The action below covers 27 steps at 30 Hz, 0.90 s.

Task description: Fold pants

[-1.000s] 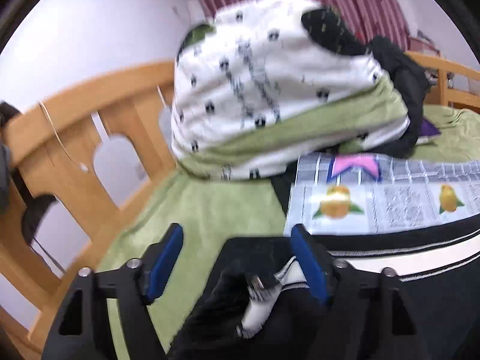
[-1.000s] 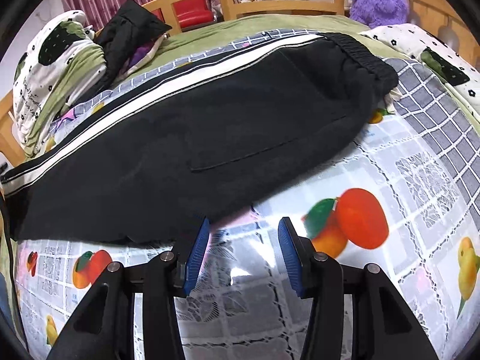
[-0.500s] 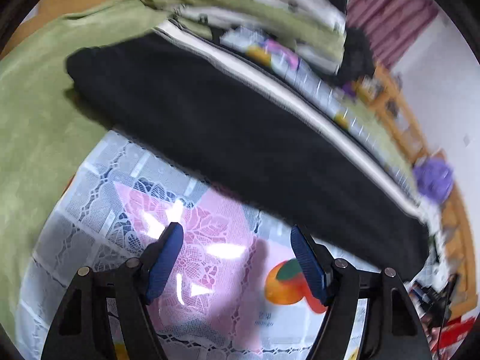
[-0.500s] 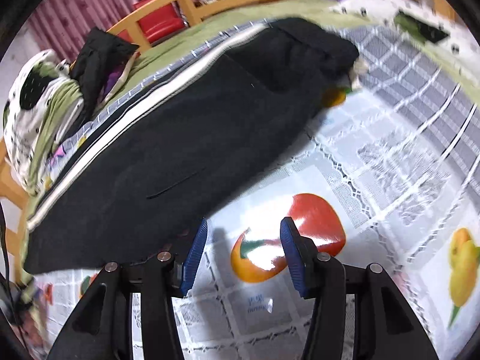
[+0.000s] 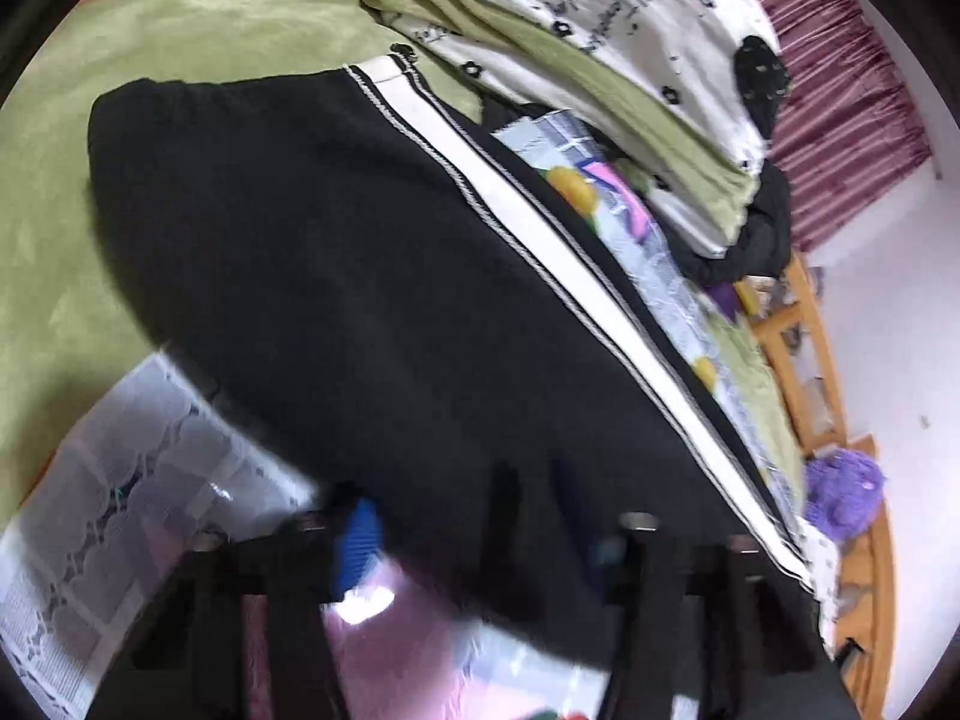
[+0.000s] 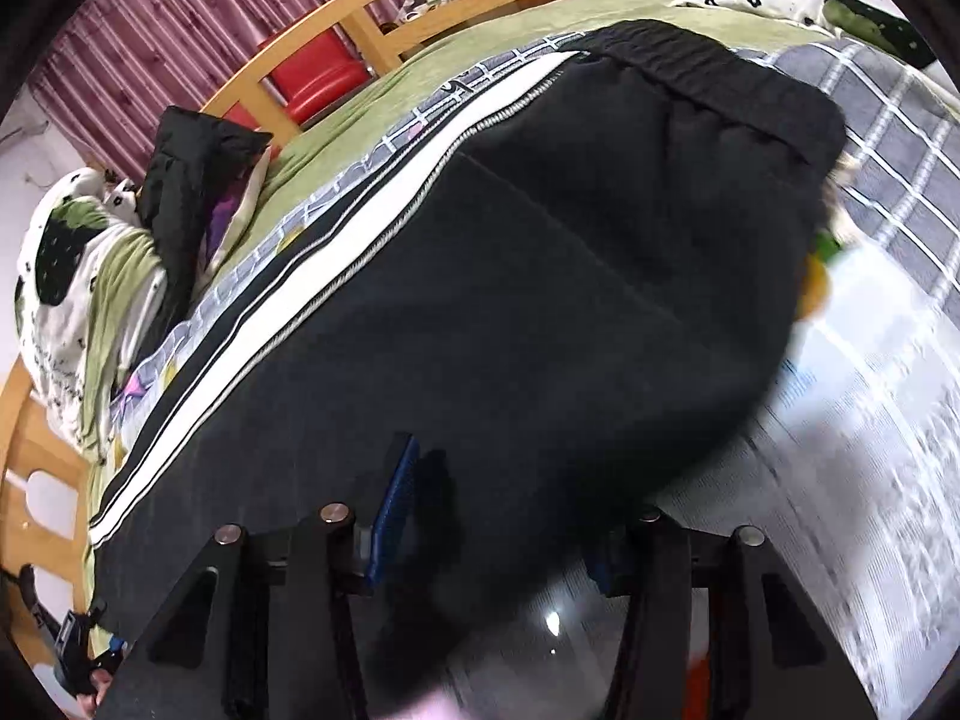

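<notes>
Both grippers have dropped onto the near edge of the pants since a moment ago, when their jaws stood apart over the bare plastic cloth with the black fabric lying beyond them. Now the left gripper [image 5: 474, 540] sits at the near long edge of the pants [image 5: 372, 276], toward the leg-hem end; its jaws have just been closing, and black fabric lies between them, though motion blur keeps me from saying whether the pads actually pinch it. Likewise the right gripper [image 6: 498, 516] has its jaws narrowing over the same near edge, closer to the waistband end, with a fold of black cloth bulging between the blue pads [image 6: 393, 510]; whether they bite firmly cannot be told either. I judge this to be the grasp before a lengthwise or crosswise fold: two holds along one edge, ready to lift and carry it over. Past the tools, the pants lie flat and lengthwise across the fruit-printed tablecloth [image 6: 870, 420], their white side stripe [image 5: 540, 222] running along the far edge. Beyond that edge comes the green bedspread [image 5: 120, 60], then a heap of white flowered bedding [image 5: 600, 30] and a dark jacket [image 6: 180, 180], with the wooden bed rail [image 6: 420, 6] and a purple plush toy [image 5: 840, 492] at the back.
</notes>
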Motion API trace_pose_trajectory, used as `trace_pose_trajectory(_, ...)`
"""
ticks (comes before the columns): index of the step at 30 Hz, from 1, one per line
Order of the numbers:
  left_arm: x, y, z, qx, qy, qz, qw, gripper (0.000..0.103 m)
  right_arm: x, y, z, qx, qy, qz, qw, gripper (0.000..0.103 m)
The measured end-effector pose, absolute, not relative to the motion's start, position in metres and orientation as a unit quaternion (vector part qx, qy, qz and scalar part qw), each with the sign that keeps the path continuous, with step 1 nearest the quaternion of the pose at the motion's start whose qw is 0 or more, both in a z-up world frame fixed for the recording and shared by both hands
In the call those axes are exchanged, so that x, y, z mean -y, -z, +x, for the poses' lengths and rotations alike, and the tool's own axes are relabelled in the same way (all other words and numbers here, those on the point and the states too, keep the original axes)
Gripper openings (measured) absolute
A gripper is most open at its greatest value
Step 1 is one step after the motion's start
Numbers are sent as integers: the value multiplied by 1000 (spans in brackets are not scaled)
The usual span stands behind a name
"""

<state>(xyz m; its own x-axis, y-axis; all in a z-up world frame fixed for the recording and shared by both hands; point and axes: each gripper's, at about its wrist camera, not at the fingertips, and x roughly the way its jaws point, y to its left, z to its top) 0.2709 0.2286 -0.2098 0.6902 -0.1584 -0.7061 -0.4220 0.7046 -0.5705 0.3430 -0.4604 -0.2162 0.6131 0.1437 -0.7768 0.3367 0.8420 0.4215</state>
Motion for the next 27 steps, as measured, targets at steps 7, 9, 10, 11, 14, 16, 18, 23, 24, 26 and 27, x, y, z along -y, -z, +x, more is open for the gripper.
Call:
trace_pose_trajectory(7, -224, 176, 251, -388, -66, -334, 856, 11, 465, 195, 326, -412, 64, 263, 870, 9)
trace_pose_trajectory(9, -218, 162, 231, -392, -55, -318, 861, 11, 469, 183, 299, -409, 61, 264, 871, 8)
trace_pose_trajectory(10, -215, 158, 222, -396, -52, -311, 862, 11, 471, 179, 286, -411, 62, 262, 871, 8)
trace_pose_trajectory(11, -211, 155, 210, -402, -48, -301, 863, 11, 474, 175, 267, -418, 65, 256, 869, 8)
trace_pose_trajectory(14, -201, 154, 170, -424, -36, -292, 857, 11, 484, 172, 210, -430, 68, 238, 868, 8)
trace_pose_trajectory(16, -195, 156, 144, -438, -27, -288, 851, 11, 493, 173, 178, -437, 71, 237, 865, 9)
trace_pose_trajectory(18, -187, 159, 120, -448, -30, -267, 853, 12, 503, 181, 146, -459, 72, 236, 854, 12)
trace_pose_trajectory(23, -174, 155, 93, -484, -58, -205, 849, 22, 515, 179, 89, -482, 80, 211, 847, 26)
trace_pose_trajectory(24, -171, 146, 86, -480, -61, -186, 855, 32, 518, 173, 81, -474, 86, 207, 852, 29)
trace_pose_trajectory(26, -169, 134, 75, -471, -63, -174, 863, 48, 525, 159, 62, -458, 99, 204, 860, 33)
trace_pose_trajectory(27, -168, 125, 69, -462, -63, -172, 868, 55, 527, 154, 58, -454, 99, 206, 861, 33)
